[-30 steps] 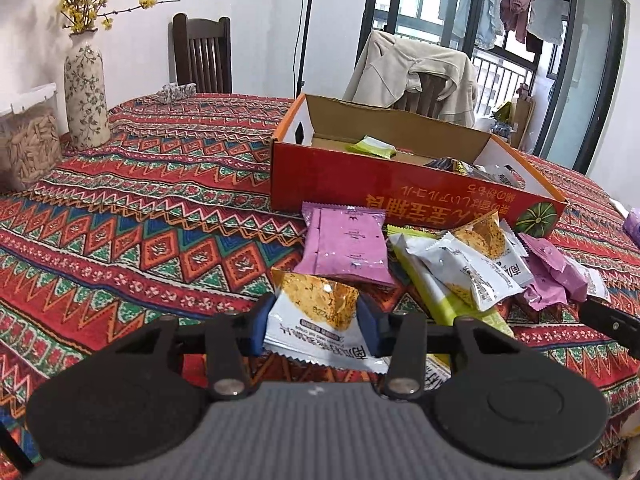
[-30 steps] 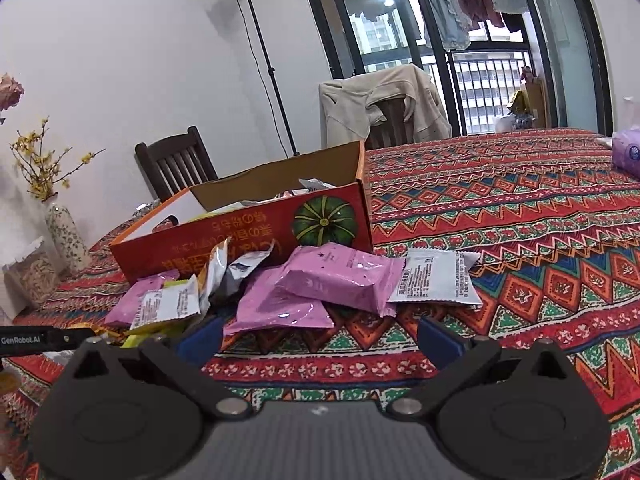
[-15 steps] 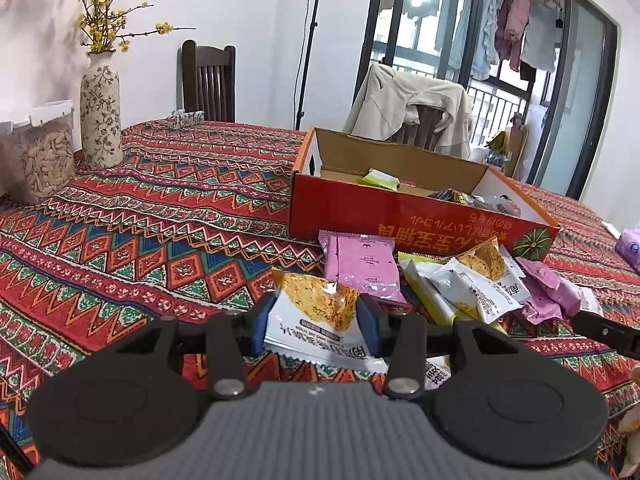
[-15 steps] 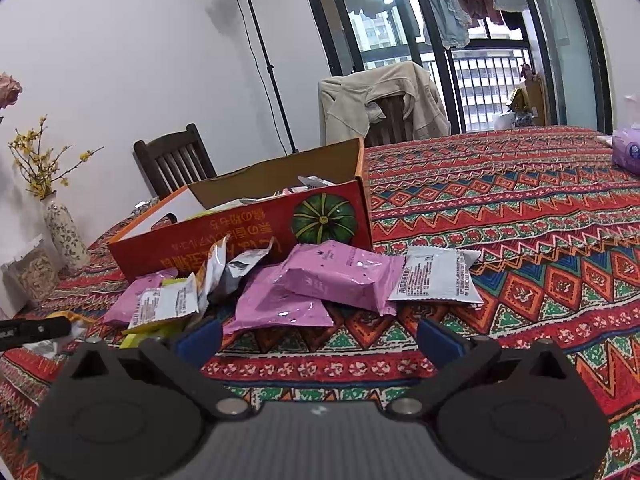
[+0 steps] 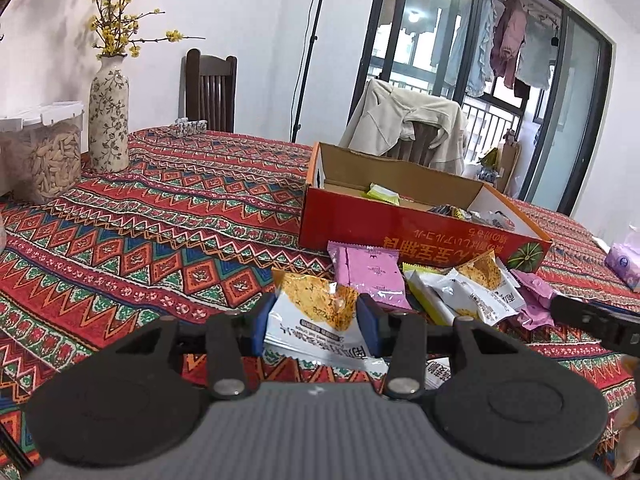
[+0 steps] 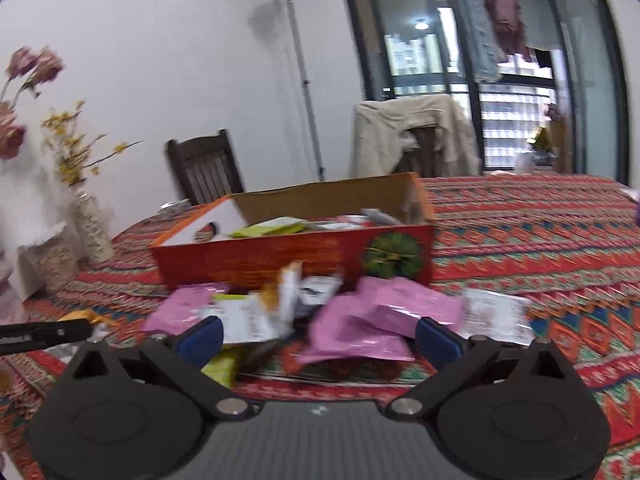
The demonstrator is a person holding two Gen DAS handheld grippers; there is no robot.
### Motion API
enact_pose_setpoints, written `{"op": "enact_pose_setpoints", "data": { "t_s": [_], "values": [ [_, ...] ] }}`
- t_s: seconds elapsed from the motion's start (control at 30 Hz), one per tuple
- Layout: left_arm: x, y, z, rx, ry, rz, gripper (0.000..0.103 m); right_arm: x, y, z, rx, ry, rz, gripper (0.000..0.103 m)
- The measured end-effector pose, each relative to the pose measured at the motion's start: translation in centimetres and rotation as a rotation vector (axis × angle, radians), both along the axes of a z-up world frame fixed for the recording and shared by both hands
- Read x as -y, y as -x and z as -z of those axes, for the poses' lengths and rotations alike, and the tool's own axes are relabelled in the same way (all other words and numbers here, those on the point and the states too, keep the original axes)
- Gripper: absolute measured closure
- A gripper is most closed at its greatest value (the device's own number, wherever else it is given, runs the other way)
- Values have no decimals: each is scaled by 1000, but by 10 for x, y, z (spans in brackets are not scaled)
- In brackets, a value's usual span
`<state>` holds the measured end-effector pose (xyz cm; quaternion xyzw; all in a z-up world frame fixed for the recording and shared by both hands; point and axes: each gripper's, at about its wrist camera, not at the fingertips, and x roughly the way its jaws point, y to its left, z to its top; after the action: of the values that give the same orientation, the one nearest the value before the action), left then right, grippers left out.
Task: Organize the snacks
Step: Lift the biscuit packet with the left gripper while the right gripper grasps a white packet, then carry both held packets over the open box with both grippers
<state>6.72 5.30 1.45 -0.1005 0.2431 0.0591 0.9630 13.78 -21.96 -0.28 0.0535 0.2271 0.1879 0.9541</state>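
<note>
In the left wrist view, a white and orange snack packet (image 5: 316,316) is clamped between the blue pads (image 5: 258,326) of the left gripper (image 5: 314,326). Just beyond the jaws a pink packet (image 5: 370,274) is seen on the patterned tablecloth (image 5: 140,248), and farther ahead the red cardboard box (image 5: 400,232), with a few packets inside. Loose packets (image 5: 472,292) are heaped ahead to the right.

In the right wrist view, blurred by motion, the right gripper (image 6: 318,334) is held spread wide, nothing gripped. Pink packets (image 6: 380,316) and white ones (image 6: 248,320) are piled between and just beyond its pads, before the box (image 6: 296,256).
</note>
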Motion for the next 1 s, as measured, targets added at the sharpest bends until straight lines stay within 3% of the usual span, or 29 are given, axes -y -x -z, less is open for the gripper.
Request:
{"op": "enact_pose_setpoints", "data": {
  "t_s": [0.2,0.3,0.37,0.43,0.53,0.73,1.0],
  "values": [
    [-2,4,-2,15,-1,3,58,-41,-9,-13,26,53,-84,16],
    [-5,5,-3,19,3,-1,58,-58,-18,-15,21,91,-122,28],
    [-8,6,-4,22,4,-4,58,-67,-27,-13,-1,113,-144,46],
    [-10,7,-5,24,8,-9,58,-73,-38,-8,-37,126,-155,58],
    [-13,8,-6,27,10,-14,58,-79,-53,2,-83,145,-150,54],
    [-16,5,-4,20,20,-13,58,-81,-52,8,-85,150,-165,52],
    [-14,4,-4,24,20,-10,58,-83,-47,7,-65,175,-172,59]
  ]
}}
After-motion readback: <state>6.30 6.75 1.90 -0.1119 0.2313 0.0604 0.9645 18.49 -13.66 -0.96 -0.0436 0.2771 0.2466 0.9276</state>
